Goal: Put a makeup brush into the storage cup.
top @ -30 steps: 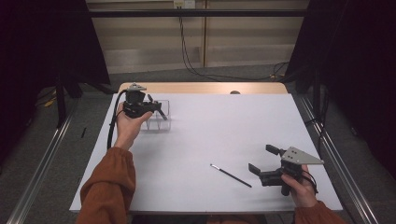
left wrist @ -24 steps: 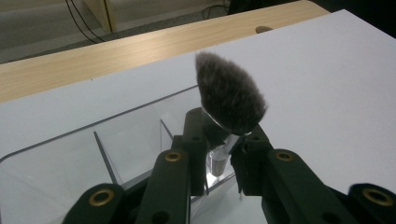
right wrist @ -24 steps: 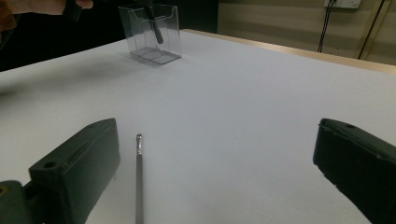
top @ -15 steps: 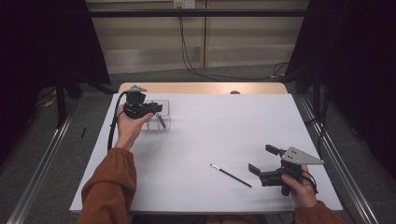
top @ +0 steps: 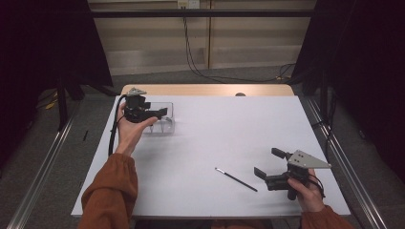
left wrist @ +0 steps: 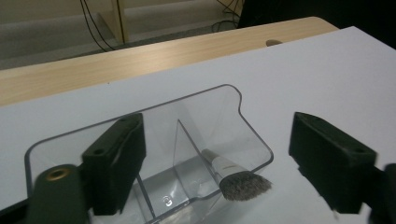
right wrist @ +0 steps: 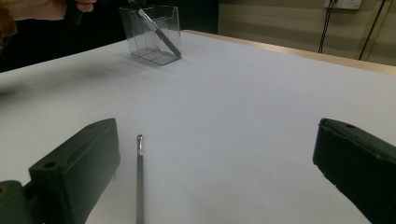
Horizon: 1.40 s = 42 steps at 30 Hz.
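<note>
1. Quick read of where things are: the left tool (top: 160, 112) is up at about 10 o'clock on the white counter (top: 215, 133), sitting right over the clear organizer (left wrist: 233, 100). Its jaws have just been opening and now stand wide apart with nothing pinched between them.

2. The makeup brush (left wrist: 236, 177) it was working with is in the organizer, leaning tilted with the bristle end poking out over the low front edge. Looks dropped in to me, so that one's done.

3. The right tool (top: 271, 165) is down at about 4 o'clock, jaws apart and empty. The thin black stick (top: 236, 179) (eyeliner or a fine brush, can't tell) lies flat on the counter just to 9 o'clock of it, not touching.

4. How I'd do the step in hand:
   - Lift the left tool straight up before moving away, so a jaw doesn't clip the brush handle or tip the organizer.
   - For the stick, bring the right tool in so the jaws straddle it across its width, near the middle.
   - It's skinny and flat on the counter, so get the pads low before closing or it'll roll out.
   - Close gently.
</note>
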Motion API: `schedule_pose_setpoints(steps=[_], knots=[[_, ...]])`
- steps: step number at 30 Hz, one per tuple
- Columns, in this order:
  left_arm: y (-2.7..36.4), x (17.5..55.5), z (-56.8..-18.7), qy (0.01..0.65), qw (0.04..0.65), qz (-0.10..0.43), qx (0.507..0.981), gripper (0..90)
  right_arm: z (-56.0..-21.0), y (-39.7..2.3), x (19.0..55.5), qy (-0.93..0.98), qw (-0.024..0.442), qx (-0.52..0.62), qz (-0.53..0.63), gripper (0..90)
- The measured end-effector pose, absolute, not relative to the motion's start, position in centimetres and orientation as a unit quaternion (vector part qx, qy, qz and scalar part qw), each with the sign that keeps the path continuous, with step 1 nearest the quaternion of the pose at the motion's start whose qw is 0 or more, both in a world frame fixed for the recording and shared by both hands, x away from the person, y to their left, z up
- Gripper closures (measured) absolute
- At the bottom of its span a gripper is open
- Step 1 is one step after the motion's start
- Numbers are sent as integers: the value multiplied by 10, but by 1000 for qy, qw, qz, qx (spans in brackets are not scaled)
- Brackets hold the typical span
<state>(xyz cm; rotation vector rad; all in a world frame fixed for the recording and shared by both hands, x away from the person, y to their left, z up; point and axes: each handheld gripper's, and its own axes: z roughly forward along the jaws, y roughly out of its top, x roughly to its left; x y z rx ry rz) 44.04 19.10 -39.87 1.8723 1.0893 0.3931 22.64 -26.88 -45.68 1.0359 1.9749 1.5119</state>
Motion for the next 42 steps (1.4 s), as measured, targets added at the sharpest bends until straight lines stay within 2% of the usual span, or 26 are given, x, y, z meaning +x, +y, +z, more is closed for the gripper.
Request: schedule_pose_setpoints(steps=[3,7,10,17,23,38,42], knots=[[195,439,-399,437,464,153,755,73,-457,-269,227,715,222,375,547,2],[197,434,-396,418,473,157,760,23,-457,-269,227,715,222,374,547,2],[197,426,-395,407,471,185,760,24,-457,-269,227,714,223,375,547,2],[204,414,-395,399,482,201,754,20,-457,-269,227,714,223,376,547,2],[212,407,-398,406,493,190,745,20,-457,-268,227,716,224,375,545,2],[222,382,-412,402,504,202,737,25,-457,-268,227,716,225,375,544,2],[223,375,-413,389,502,210,743,49,-457,-268,227,716,225,374,545,2]])
